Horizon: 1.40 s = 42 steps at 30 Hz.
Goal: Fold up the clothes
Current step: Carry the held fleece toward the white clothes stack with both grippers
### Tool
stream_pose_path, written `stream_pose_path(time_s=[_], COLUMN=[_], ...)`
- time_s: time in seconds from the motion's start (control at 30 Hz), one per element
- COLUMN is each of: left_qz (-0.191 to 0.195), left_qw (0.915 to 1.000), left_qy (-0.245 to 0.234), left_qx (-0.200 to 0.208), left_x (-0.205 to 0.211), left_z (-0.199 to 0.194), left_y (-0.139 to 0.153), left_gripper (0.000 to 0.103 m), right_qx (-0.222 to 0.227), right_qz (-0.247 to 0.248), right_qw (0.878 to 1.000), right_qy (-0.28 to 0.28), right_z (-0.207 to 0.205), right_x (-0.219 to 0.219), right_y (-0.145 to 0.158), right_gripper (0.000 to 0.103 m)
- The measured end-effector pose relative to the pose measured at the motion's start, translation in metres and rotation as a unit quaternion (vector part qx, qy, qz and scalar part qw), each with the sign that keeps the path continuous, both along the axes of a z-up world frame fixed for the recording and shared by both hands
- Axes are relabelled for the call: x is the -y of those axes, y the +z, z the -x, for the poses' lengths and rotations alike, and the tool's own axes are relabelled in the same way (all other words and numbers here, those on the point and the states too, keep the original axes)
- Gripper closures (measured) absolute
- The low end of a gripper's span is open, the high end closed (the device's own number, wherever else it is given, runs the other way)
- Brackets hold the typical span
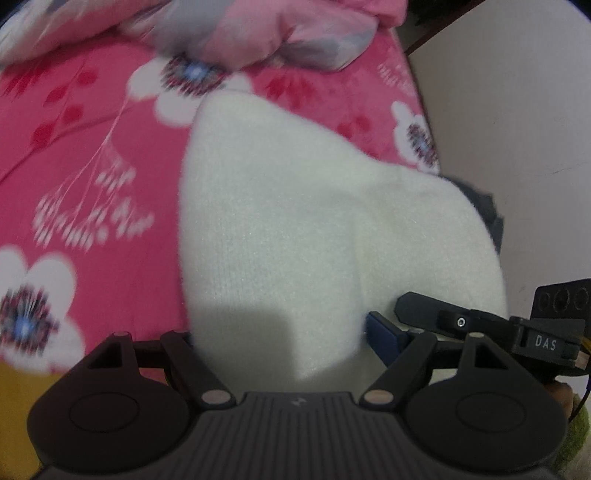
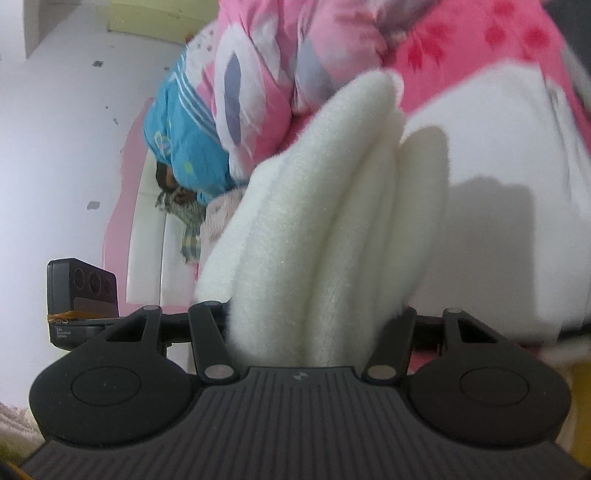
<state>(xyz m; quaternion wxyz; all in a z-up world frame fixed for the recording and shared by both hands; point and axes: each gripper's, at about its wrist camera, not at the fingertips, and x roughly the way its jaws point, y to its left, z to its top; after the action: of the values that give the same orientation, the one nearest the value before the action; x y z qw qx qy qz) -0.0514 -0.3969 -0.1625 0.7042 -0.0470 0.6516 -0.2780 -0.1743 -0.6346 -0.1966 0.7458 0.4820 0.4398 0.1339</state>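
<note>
White knit sweater lies on the pink floral bedspread, near its wall-side edge. Bunched pink-grey quilt sits beyond the sweater at the far end.

Left gripper: over the sweater's near part, jaws spread wide; fabric covers the gap between the fingers, so I can't tell if it grips anything.

Right gripper: jaws roughly half open with a thick bundle of sweater folds running up between them; looks clamped on it, though the fingertips are buried in the knit. In the left view its black finger rests at the sweater's near right edge.
</note>
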Motion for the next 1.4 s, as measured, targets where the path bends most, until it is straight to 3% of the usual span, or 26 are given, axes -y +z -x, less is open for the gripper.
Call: stream_pose_path(time_s=[0.27, 0.43, 0.87, 1.4], left_qz=[0.033, 0.032, 0.023, 0.04], left_qw=[0.9993, 0.9993, 0.9988, 0.998], left_qy=[0.015, 0.021, 0.004, -0.017], left_qx=[0.004, -0.002, -0.044, -0.046], left_x=[0.065, 0.074, 0.057, 0.06], left_z=[-0.088, -0.105, -0.068, -0.062], left_y=[-0.008, -0.021, -0.092, -0.122], left_gripper=[0.023, 0.023, 0.024, 0.024], right_qx=[0.02, 0.026, -0.02, -0.017], right_qz=[0.044, 0.043, 0.02, 0.035], right_qw=[0.998, 0.998, 0.999, 0.999], right_qy=[0.031, 0.04, 0.035, 0.026], right_z=[-0.101, -0.129, -0.092, -0.075], right_x=[0.068, 0.082, 0.066, 0.069], right_y=[-0.001, -0.014, -0.09, -0.115], right_gripper=[0.047, 0.047, 0.047, 0.047])
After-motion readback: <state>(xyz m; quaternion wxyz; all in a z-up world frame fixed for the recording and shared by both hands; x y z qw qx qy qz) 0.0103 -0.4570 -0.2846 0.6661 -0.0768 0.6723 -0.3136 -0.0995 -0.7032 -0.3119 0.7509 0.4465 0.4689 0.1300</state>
